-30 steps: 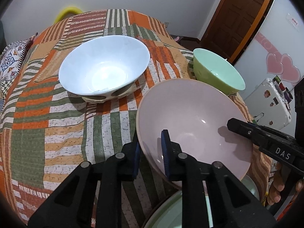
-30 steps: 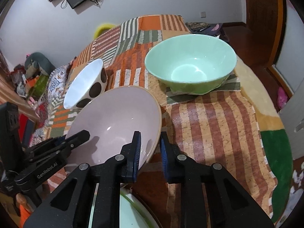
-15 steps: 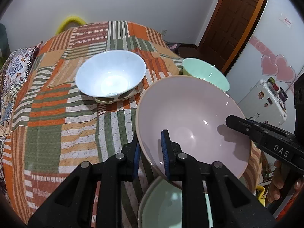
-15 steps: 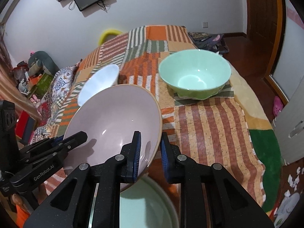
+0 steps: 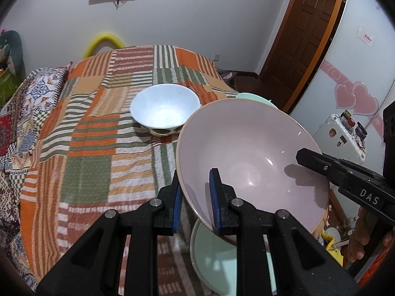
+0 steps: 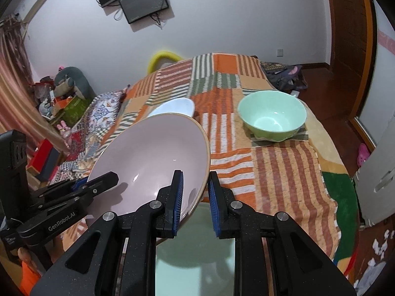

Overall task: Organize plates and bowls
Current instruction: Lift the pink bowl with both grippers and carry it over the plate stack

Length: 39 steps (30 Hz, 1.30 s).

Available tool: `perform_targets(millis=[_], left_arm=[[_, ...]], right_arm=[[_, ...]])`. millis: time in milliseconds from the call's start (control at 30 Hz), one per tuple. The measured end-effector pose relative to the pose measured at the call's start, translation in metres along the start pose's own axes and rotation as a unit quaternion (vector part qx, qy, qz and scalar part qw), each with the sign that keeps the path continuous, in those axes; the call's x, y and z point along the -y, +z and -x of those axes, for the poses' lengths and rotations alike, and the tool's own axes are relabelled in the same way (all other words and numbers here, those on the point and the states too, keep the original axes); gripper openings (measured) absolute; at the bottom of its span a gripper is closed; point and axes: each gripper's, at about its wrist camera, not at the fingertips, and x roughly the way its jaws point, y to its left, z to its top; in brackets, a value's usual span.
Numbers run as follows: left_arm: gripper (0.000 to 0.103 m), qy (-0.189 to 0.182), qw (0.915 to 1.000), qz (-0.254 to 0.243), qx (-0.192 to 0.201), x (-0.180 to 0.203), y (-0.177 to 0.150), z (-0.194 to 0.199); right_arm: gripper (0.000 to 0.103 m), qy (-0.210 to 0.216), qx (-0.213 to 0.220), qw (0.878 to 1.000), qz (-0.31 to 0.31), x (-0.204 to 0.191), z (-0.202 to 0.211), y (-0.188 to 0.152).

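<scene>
Both grippers hold a large pale pink bowl (image 5: pixel 249 155) (image 6: pixel 155 157) in the air above the table. My left gripper (image 5: pixel 195 199) is shut on its near rim, and my right gripper (image 6: pixel 195 197) is shut on the opposite rim. Directly below the bowl sits a pale green plate (image 5: pixel 217 254) (image 6: pixel 195 254). On the patchwork tablecloth (image 5: pixel 98 128) stand a white bowl with brown spots (image 5: pixel 165 109) (image 6: pixel 175 107) and a mint green bowl (image 6: pixel 272 116), whose rim (image 5: pixel 251 96) peeks out behind the pink bowl in the left wrist view.
A person's hand (image 5: pixel 360 236) grips the right tool. A patterned cloth (image 5: pixel 34 91) lies at the table's left edge. A wooden door (image 5: pixel 306 39) and a white cabinet with pink hearts (image 5: pixel 355 96) stand to the right. A screen (image 6: pixel 143 2) hangs on the wall.
Both grippers have risen with the pink bowl, lifting it clear of the green plate. The table and the other bowls now look smaller and farther away.
</scene>
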Motion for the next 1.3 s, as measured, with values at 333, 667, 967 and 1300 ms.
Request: perform_targets(millis=[333, 667, 967, 1300], left_arm=[[0.02, 0.028, 0.9992, 0.025, 0.016, -0.029, -0.022, 0.043], [0.02, 0.056, 0.9969, 0.051, 0.019, -0.065, -0.05, 0.072], [0.02, 0.071, 0.9944, 0.078, 0.002, -0.095, -0.076, 0.075], [0.02, 0.076, 0.9911, 0.106, -0.027, -0.123, -0.102, 0.062]], right_arm=[[0.018, 0.032, -0.004, 0.999, 0.026, -0.036, 0.0, -0.015], [0.018, 0.058, -0.023, 0.997, 0.052, -0.072, -0.012, -0.031], [0.018, 0.073, -0.049, 0.994, 0.072, -0.101, -0.028, -0.046], [0.018, 0.073, -0.089, 0.99, 0.081, -0.117, -0.053, -0.065]])
